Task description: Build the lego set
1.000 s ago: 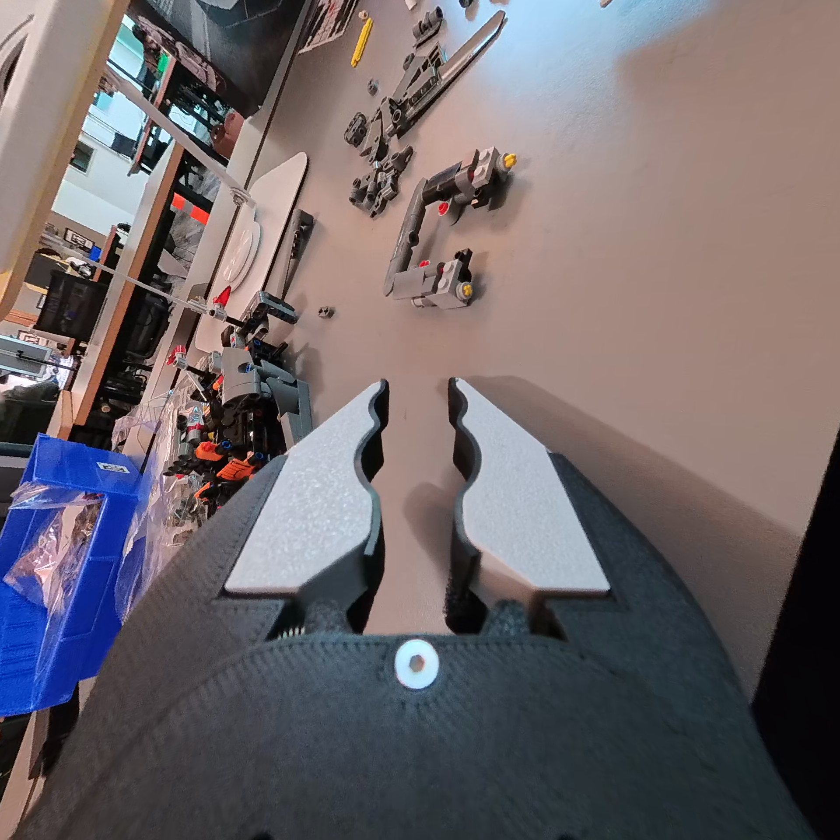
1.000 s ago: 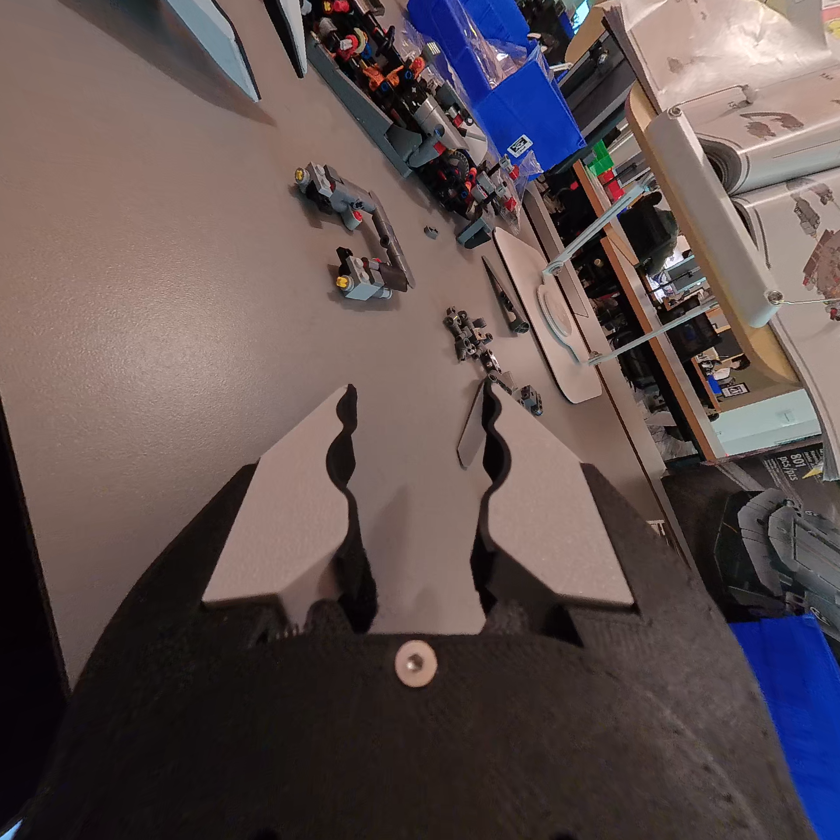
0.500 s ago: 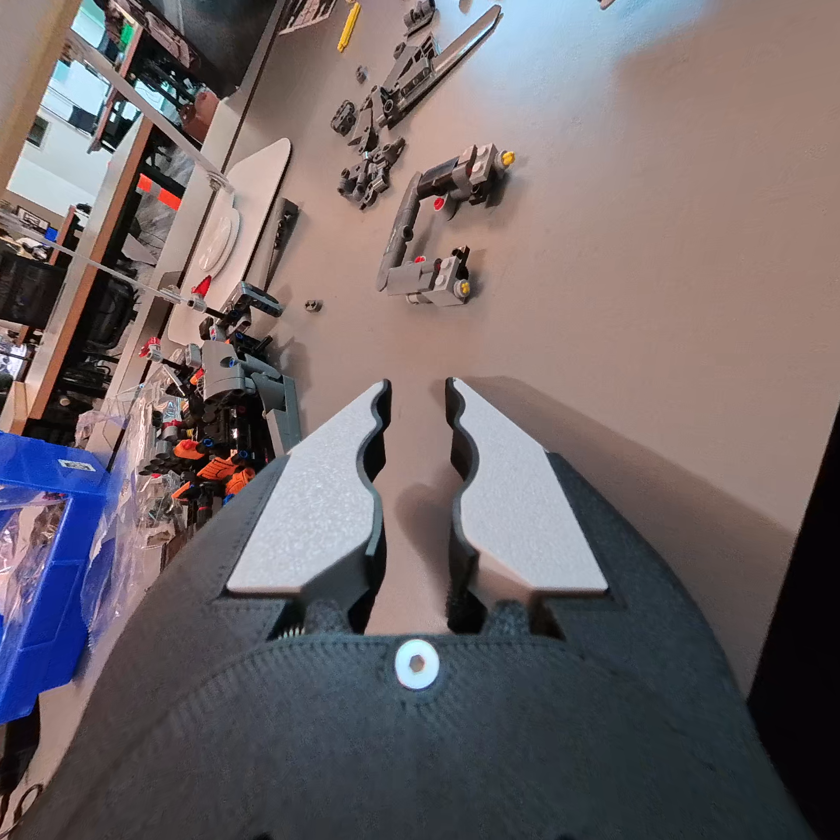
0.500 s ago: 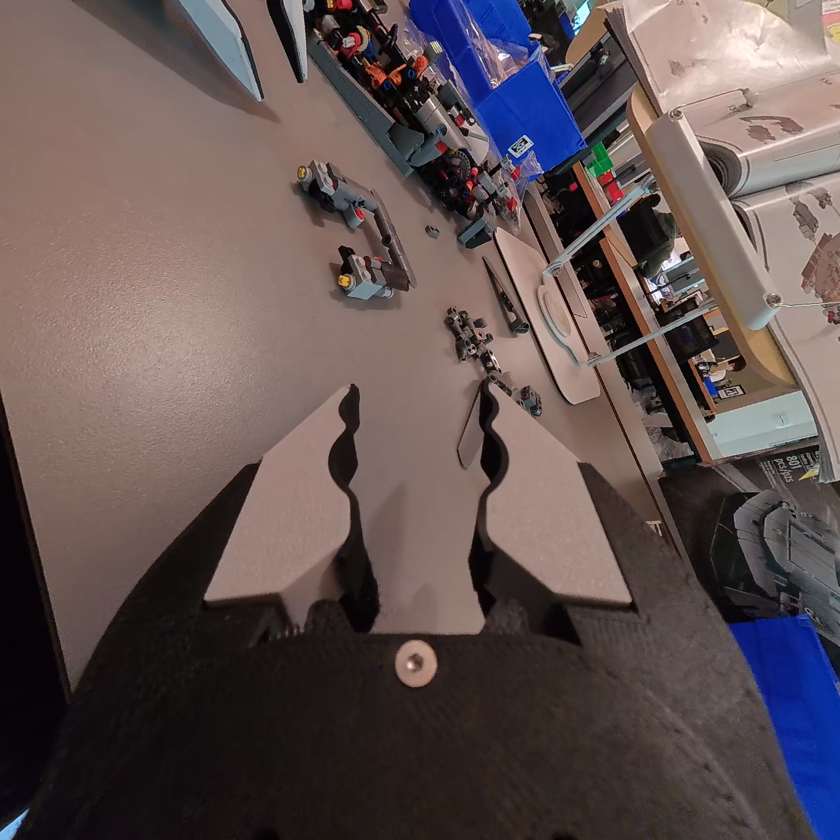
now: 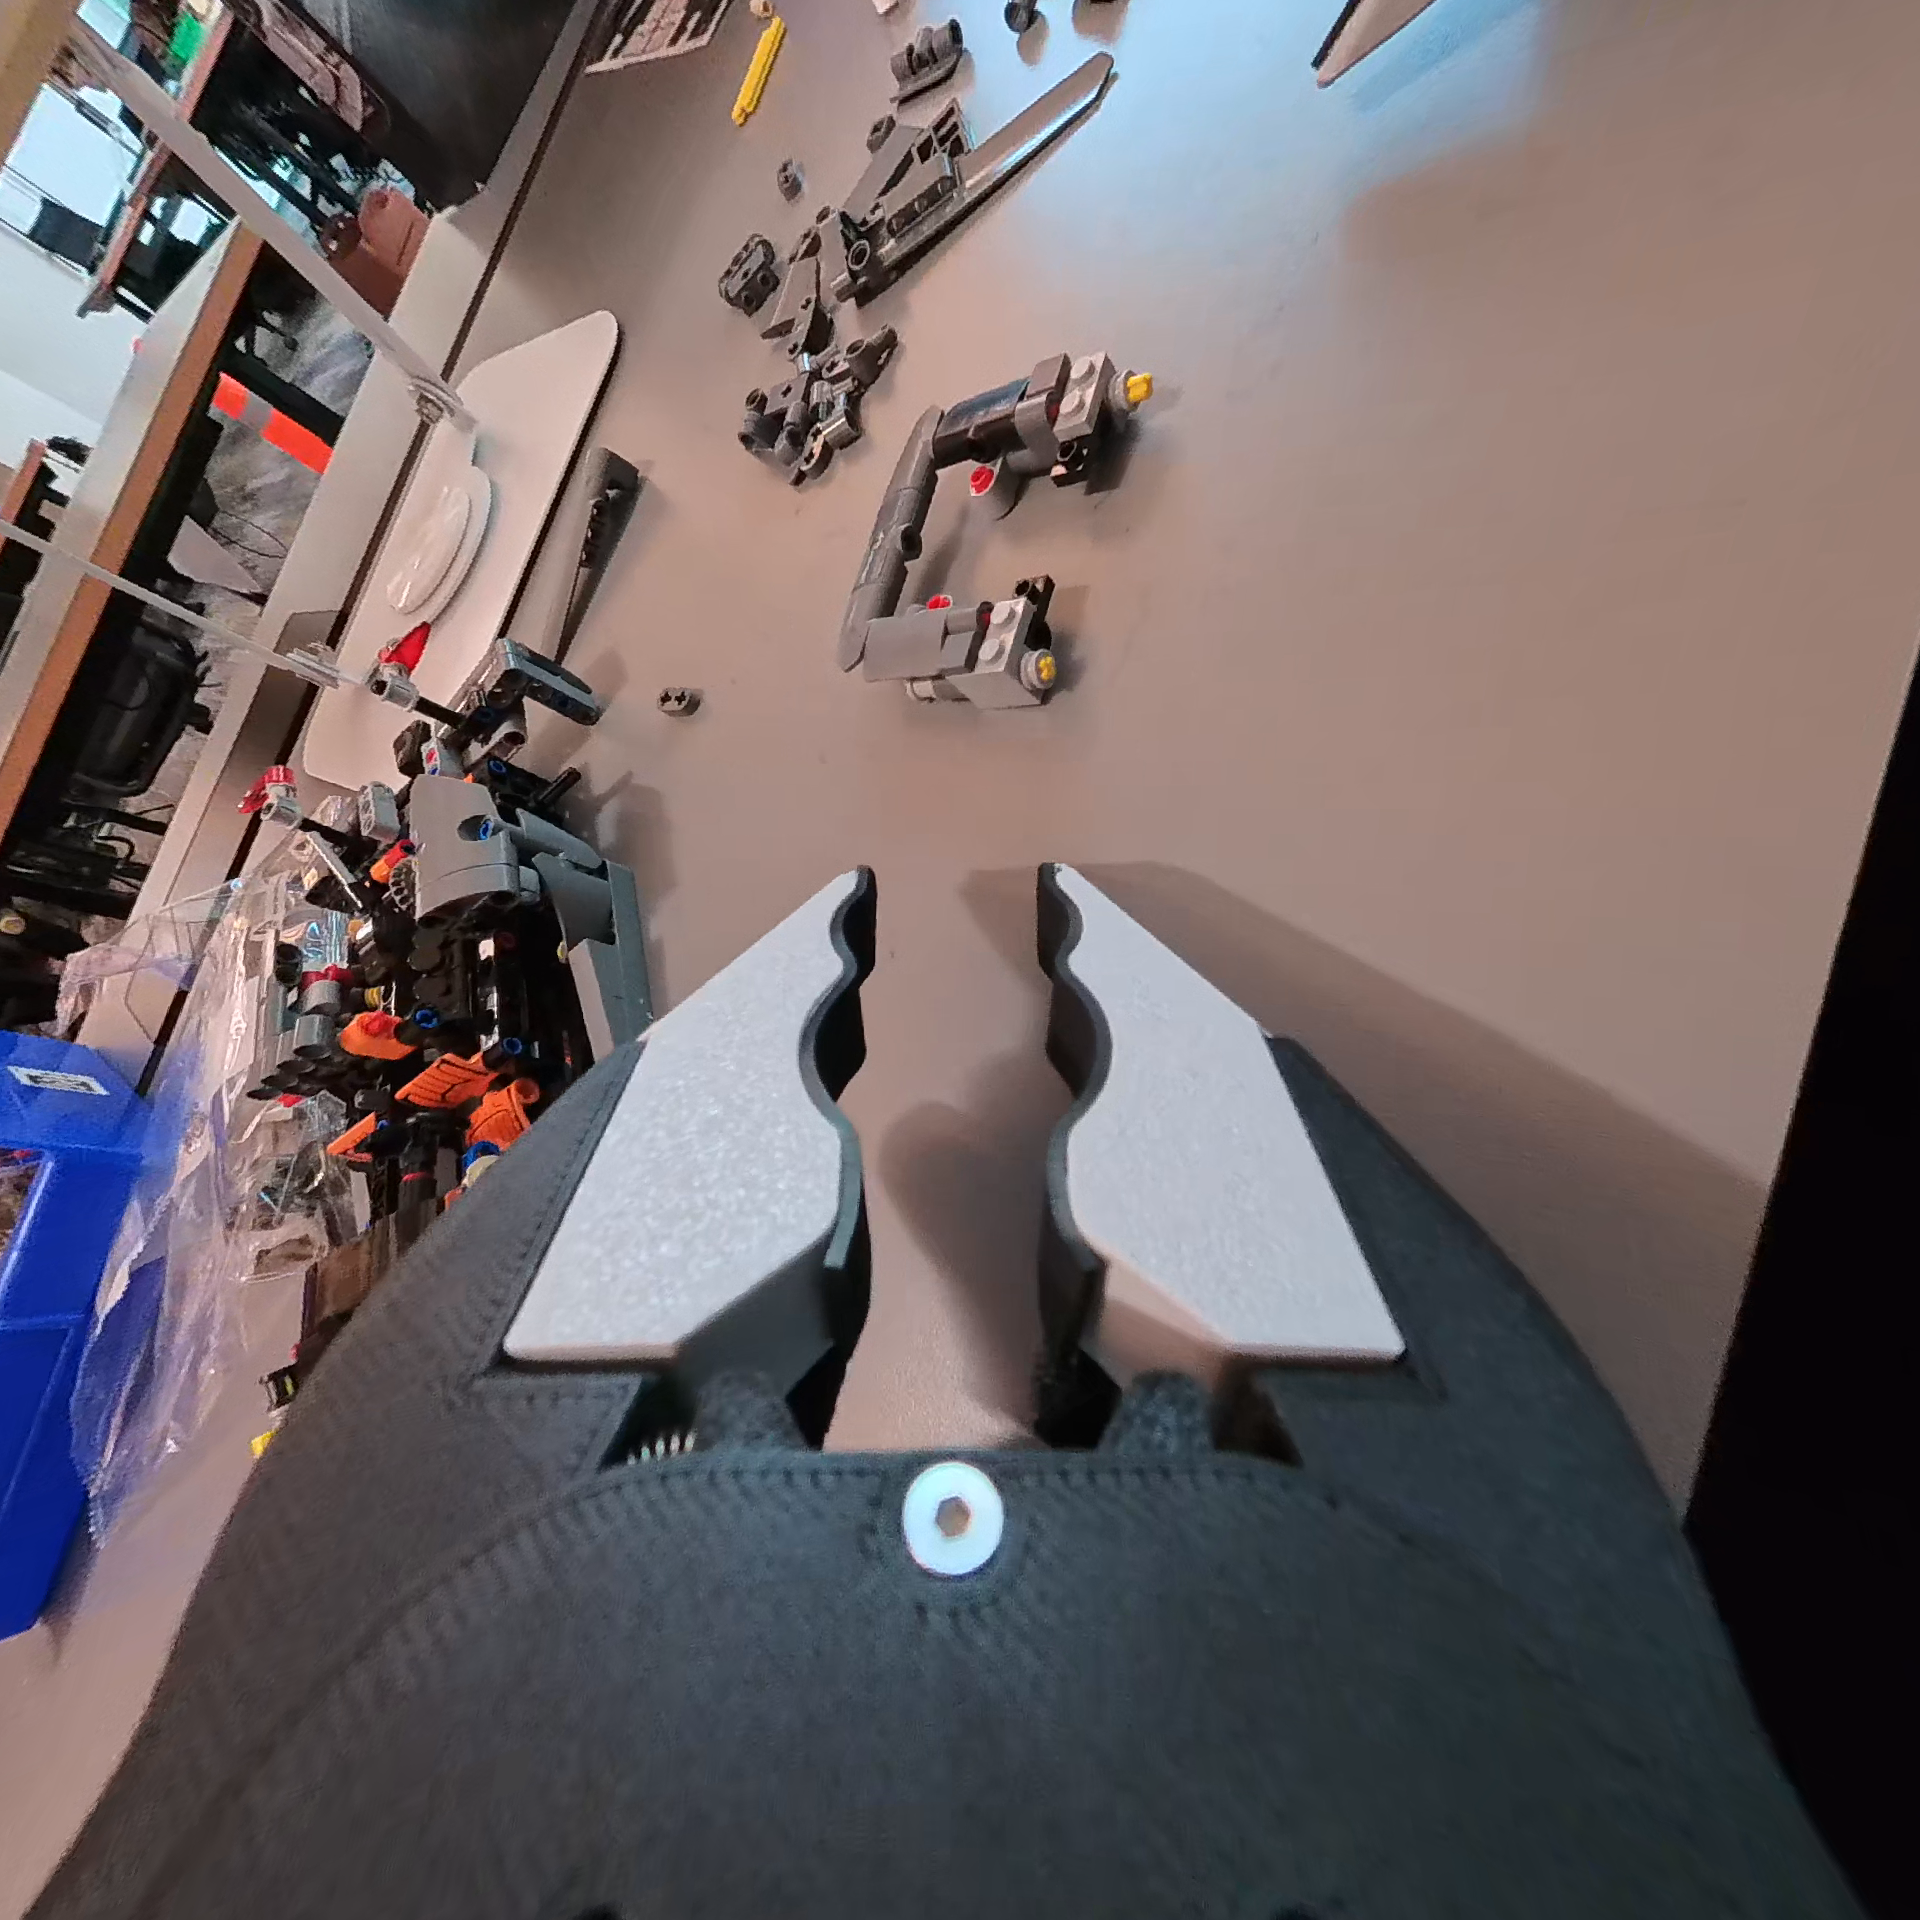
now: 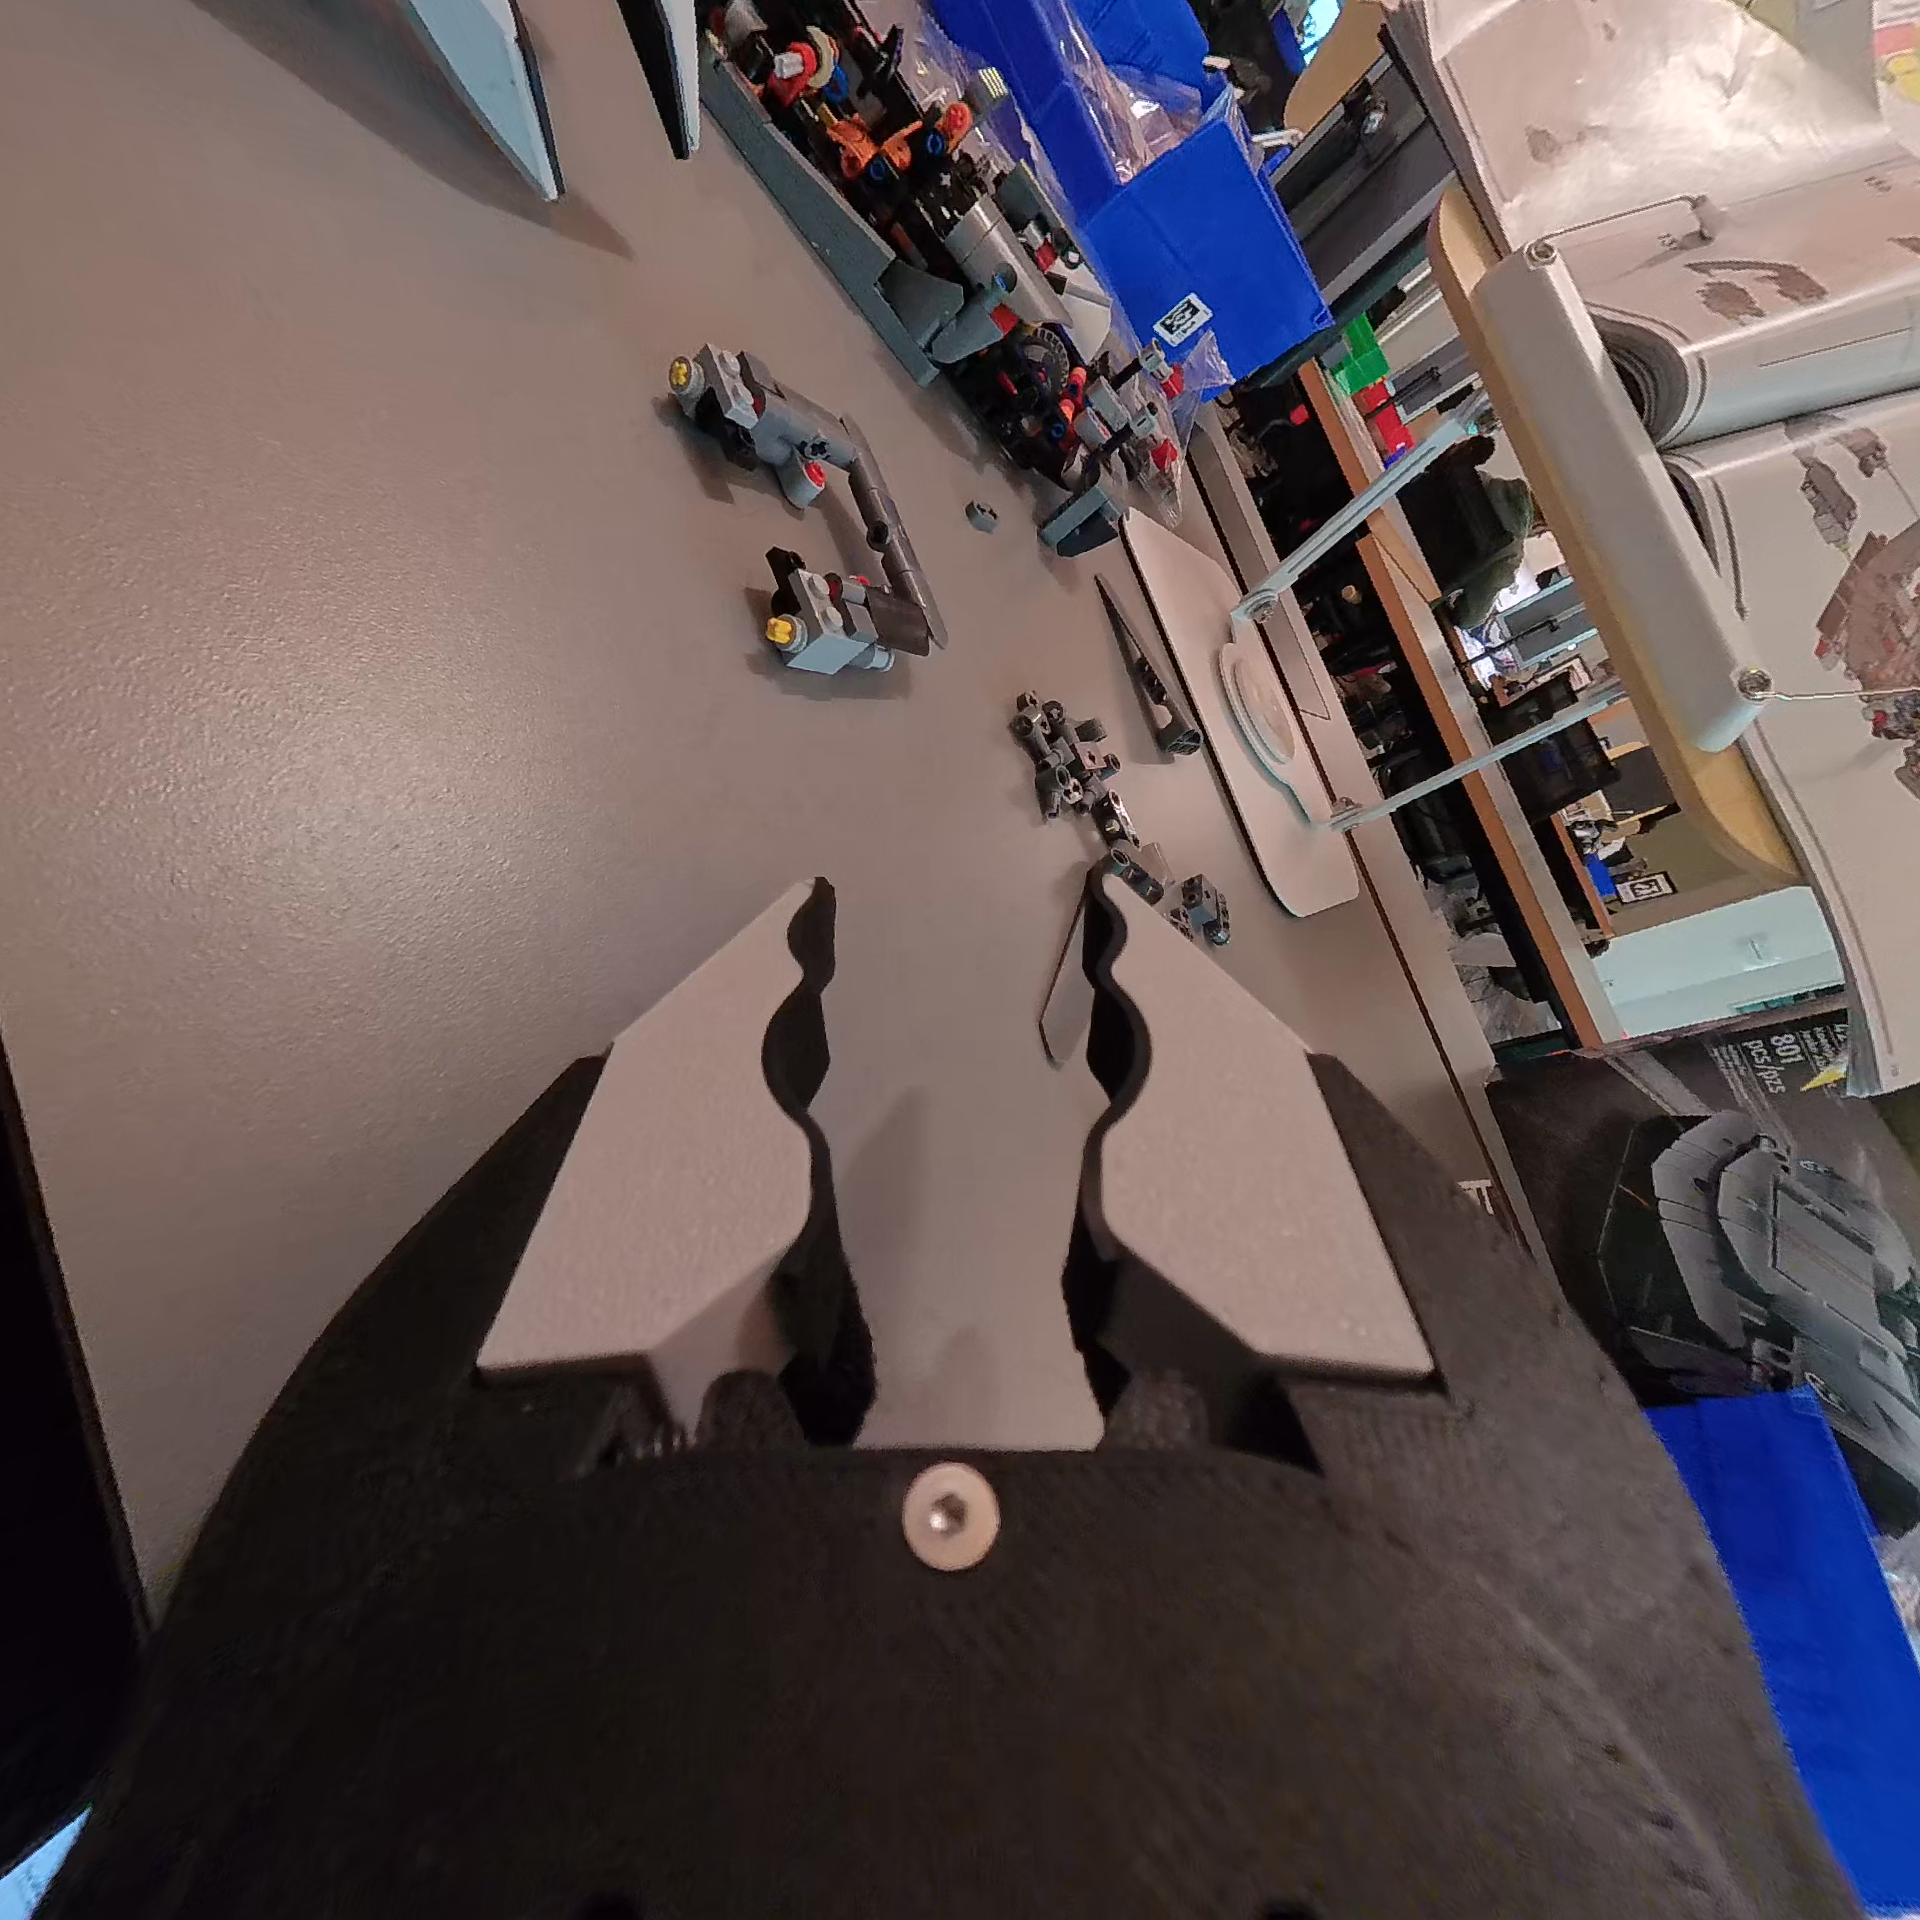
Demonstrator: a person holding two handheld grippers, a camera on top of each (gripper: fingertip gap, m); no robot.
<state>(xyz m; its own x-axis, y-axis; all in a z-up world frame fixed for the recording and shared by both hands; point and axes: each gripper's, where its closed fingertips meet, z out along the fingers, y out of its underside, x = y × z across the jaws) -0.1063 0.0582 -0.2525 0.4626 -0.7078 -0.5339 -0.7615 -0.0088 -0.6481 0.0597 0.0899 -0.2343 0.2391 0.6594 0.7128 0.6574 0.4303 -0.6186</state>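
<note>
Two grippers are showing, one to each view, and both are hovering released over a grey-brown surface (image 5: 1455,520) with nothing between their fingers.

The left gripper (image 5: 956,883) is holding its jaws apart over bare surface. One C-shaped grey brick assembly (image 5: 966,540), with two yellow-tipped ends, is lying straight ahead of its fingertips, well apart from them. One small round grey piece (image 5: 677,700) is sitting ahead and to the left, near that assembly. One loose cluster of dark grey connector pieces (image 5: 816,405) is lying farther ahead, and beyond it one long flat grey blade-shaped piece (image 5: 1023,125) is stretching away. To the left of the fingers one large black, grey and orange brick build (image 5: 436,966) is standing close by, with clear plastic bags (image 5: 197,1039) and one blue bin (image 5: 52,1247) farther left.

The right gripper (image 6: 956,894) is spreading its jaws wider, also grasping nothing. The flat grey blade-shaped piece (image 6: 1062,987) is lying on the surface just beside the inner edge of its right finger (image 6: 1226,1091); whether they are touching cannot be told. The connector cluster (image 6: 1070,764) is lying just ahead to the right, and the C-shaped assembly (image 6: 821,520) is lying ahead and slightly left, well apart. One blue bin (image 6: 1195,229) is standing far ahead on the right.
</note>
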